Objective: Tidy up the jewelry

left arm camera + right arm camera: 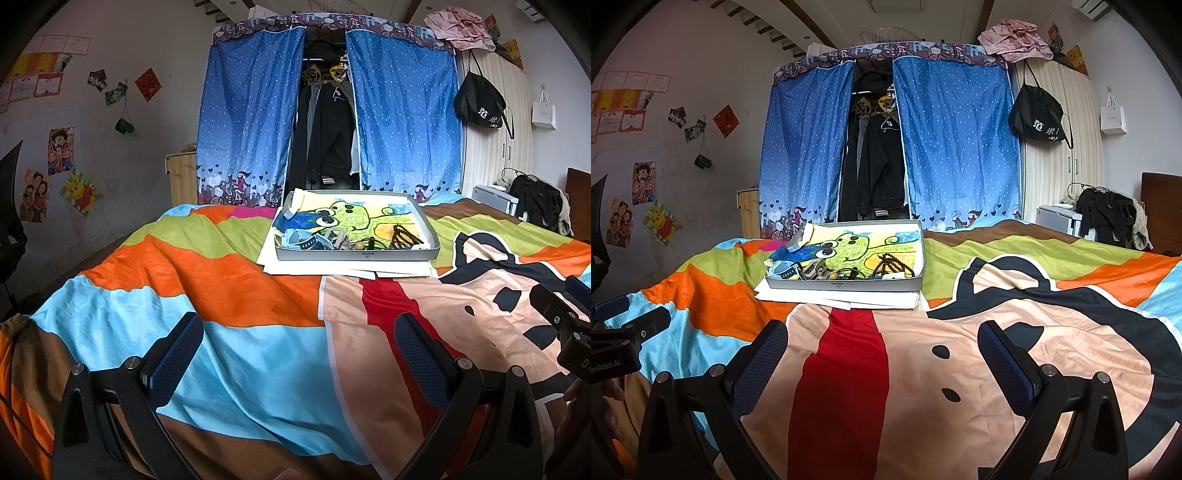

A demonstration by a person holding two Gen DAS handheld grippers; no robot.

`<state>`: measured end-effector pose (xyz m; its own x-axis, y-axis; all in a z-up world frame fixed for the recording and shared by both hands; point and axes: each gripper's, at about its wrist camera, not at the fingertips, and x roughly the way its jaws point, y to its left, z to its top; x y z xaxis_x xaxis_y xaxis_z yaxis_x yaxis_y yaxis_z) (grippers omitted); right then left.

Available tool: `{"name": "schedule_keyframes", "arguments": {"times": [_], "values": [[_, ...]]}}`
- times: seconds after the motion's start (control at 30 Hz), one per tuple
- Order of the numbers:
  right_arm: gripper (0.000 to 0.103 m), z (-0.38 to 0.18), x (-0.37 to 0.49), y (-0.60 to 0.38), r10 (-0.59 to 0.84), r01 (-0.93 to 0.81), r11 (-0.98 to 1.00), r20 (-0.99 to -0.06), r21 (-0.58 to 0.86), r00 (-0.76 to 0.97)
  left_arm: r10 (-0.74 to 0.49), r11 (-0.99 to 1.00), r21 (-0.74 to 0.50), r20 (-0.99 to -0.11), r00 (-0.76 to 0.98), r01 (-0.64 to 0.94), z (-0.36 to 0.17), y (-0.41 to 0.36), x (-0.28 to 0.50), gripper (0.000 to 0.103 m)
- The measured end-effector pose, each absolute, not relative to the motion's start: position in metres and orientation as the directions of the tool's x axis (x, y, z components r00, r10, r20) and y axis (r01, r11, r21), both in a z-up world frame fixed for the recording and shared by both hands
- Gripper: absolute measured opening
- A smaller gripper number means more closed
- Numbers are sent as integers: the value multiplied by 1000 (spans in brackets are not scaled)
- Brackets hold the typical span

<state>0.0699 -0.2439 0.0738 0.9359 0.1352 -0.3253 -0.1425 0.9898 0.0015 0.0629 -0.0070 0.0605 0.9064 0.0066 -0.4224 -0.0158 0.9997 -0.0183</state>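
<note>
A shallow grey box (356, 254) (846, 284) lined with a green cartoon drawing sits on white paper sheets (288, 264) at the far middle of the bed. Along its near side lie a brown bead necklace (404, 236) (892, 267), a watch with a dark strap (308, 244) (786, 272) and small metal pieces (341, 240) (816, 272). My left gripper (299, 341) is open and empty, low over the bedspread, well short of the box. My right gripper (882, 349) is open and empty, also short of the box. The right gripper's body shows at the left view's right edge (569, 325).
A bright striped cartoon bedspread (221, 280) (1034, 332) covers the bed. Behind stands a blue curtained wardrobe (325, 122) with dark clothes. A white cabinet with a black bag (480, 99) stands right. A dark chair (11, 236) is at the left edge.
</note>
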Motion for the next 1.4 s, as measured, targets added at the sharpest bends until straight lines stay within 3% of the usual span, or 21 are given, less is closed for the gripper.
{"name": "schedule_keyframes", "arguments": {"times": [1.4], "values": [[103,75,70,-244,136,-143,990,-328,2,935,1,1000,-21,-430,903,-11,58,-9,61,102]]}}
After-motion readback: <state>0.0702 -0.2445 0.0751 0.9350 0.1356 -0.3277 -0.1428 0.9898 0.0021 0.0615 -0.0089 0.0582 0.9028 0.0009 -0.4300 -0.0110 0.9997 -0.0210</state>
